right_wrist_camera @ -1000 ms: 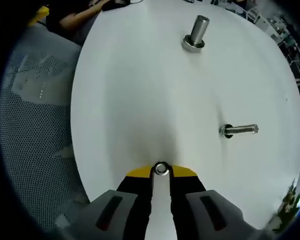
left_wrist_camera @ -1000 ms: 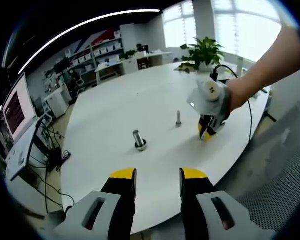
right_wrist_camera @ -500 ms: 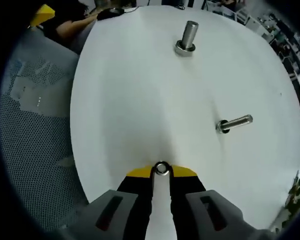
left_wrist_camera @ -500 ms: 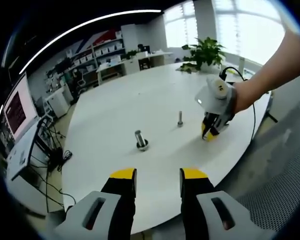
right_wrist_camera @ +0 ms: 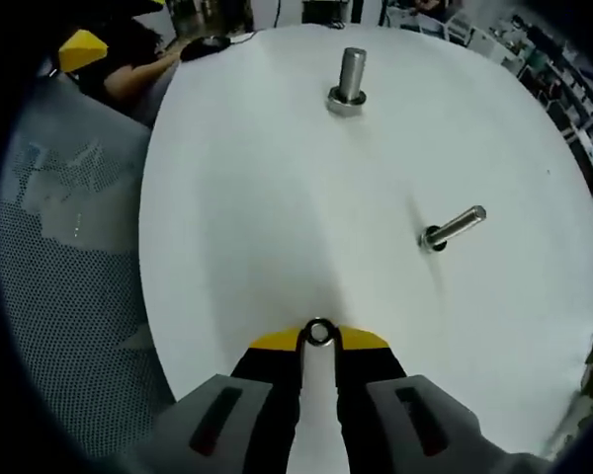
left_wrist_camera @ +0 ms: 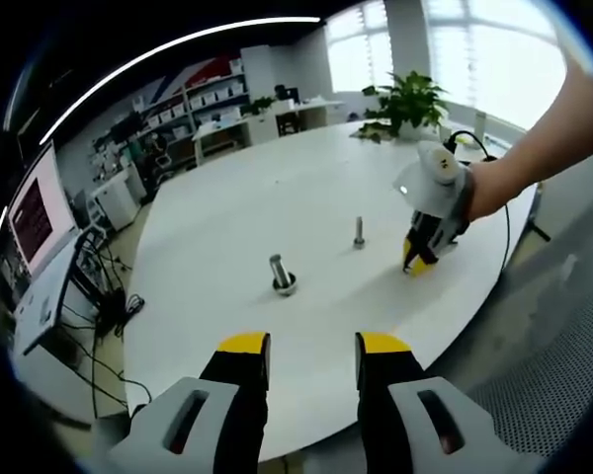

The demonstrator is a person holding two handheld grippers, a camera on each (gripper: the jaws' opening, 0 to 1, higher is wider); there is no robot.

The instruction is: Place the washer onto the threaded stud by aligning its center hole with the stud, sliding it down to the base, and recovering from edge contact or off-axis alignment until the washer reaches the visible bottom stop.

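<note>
We see the right gripper (right_wrist_camera: 319,341) pinching the washer (right_wrist_camera: 319,332) between its tips, near the table (right_wrist_camera: 277,217) edge, well apart from both studs (right_wrist_camera: 453,226). The left gripper (left_wrist_camera: 312,346) stands parted, holding nothing.

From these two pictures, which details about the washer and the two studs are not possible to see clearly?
- Washer: right gripper view, the jaw tips cover its sides; in the left gripper view it is too small to spot in the right gripper.
- Threads on the thin stud and thick stud: blurred in both views.
- Which stud is the target: cannot tell.
- Left gripper: open, holding nothing.
</note>
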